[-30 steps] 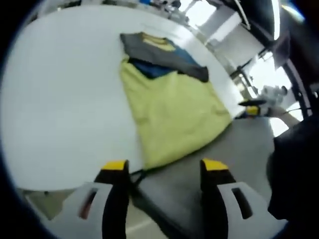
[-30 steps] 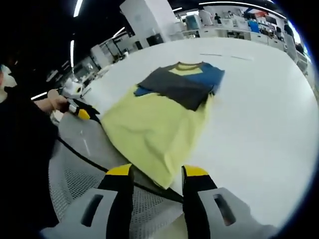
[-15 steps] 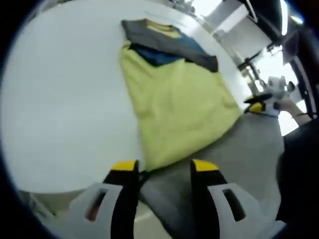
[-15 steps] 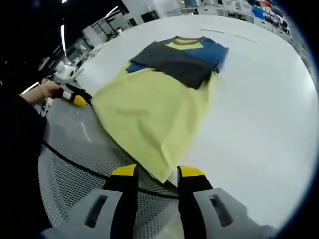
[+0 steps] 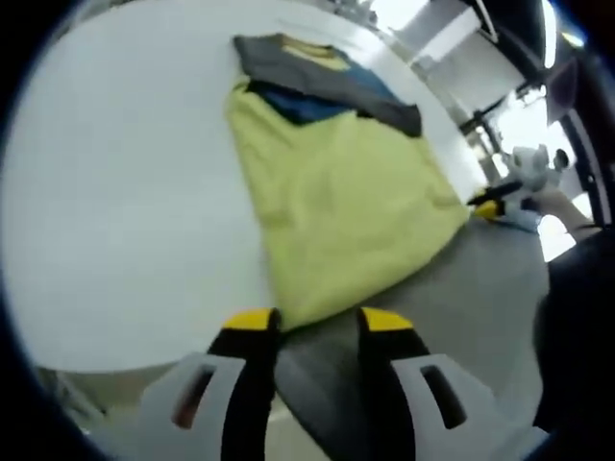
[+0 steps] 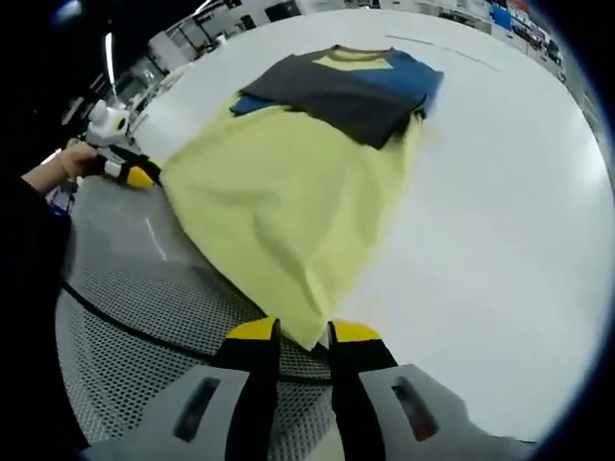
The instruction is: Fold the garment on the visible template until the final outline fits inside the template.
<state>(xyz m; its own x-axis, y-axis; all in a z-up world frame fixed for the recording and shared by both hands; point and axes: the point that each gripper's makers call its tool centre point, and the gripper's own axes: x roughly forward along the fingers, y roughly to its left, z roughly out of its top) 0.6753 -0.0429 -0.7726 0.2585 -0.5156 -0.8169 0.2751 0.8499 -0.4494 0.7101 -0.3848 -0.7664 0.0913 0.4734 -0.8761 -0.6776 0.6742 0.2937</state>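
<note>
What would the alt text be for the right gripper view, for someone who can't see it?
The right gripper, yellow-tipped jaws nearly closed, sits at the near corner of a yellow-green garment spread on a white table, its sleeves folded in at the far end. The left gripper sits at the garment's other near corner, above a grey mesh surface.

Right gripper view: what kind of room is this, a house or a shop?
Probably neither: it looks like a big lab or workshop hall. A yellow shirt lies on a wide white table, long ceiling lights run overhead, and more benches stand far behind.
</note>
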